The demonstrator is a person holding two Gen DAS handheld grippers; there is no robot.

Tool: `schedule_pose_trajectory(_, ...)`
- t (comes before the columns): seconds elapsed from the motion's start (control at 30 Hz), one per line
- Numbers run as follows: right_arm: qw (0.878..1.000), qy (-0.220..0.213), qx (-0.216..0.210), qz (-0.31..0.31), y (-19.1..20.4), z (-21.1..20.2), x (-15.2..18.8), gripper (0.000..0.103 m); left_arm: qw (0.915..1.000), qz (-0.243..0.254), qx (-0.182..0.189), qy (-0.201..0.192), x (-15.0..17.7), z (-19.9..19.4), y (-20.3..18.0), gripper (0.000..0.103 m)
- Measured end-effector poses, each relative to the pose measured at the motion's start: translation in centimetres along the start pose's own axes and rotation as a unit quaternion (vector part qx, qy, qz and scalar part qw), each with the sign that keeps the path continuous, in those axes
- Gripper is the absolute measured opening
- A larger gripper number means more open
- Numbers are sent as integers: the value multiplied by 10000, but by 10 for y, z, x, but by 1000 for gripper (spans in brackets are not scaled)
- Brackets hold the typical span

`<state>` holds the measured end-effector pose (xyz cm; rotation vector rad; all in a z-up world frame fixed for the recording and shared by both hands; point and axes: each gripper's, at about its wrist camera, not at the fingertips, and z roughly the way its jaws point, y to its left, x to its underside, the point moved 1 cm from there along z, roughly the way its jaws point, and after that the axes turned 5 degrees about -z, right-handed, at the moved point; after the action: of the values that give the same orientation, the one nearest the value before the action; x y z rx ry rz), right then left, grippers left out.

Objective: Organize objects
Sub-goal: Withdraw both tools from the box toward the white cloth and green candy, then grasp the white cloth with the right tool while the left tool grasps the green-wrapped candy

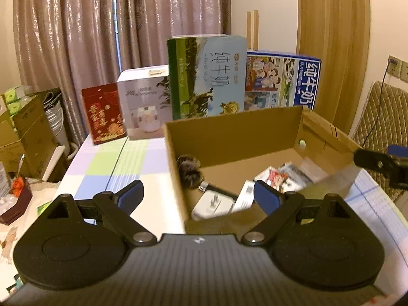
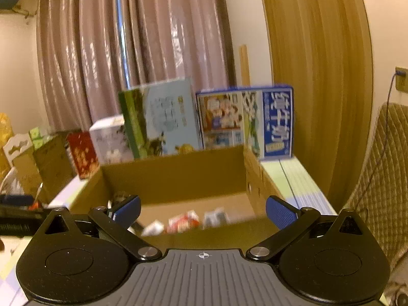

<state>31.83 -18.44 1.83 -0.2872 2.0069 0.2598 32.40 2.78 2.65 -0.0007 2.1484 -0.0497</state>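
- An open cardboard box (image 1: 229, 137) sits on the checked table (image 1: 114, 163), holding a white charger (image 1: 213, 204), small packets (image 1: 278, 178) and a dark furry item (image 1: 188, 170).
- Left tongs (image 1: 199, 195) hang spread and empty over the box's near wall, at 6 o'clock of the charger.
- Right tongs (image 2: 202, 210) are spread too, gripping nothing, at the box's 6 o'clock edge.
- Judged best: descend inside the walls, straddle one item, close squarely.
- Milk cartons (image 1: 206, 76) stand at 12 o'clock.
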Motion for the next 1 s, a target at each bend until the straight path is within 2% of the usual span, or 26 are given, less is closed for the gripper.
schedule_pose_trajectory(0.3,9975,532,-352,-288,15,-28,50,101,9995,-270,-18,175,37,-42,27,92)
schedule_pose_trajectory(0.5,9895,954,-779,-757,46,-33,88,101,9985,-240,5,500,64,-45,38,92)
schedule_pose_trajectory(0.67,9835,1121,-932,-1069,67,-20,102,101,9965,-314,189,757,74,-41,43,92)
schedule_pose_trajectory(0.87,9803,1290,-1100,-1016,76,-2,112,101,9951,-341,29,928,79,-32,49,92)
schedule_pose_trajectory(1.0,9771,1267,-1093,-1311,88,10,112,101,9949,-263,32,972,79,-25,47,92)
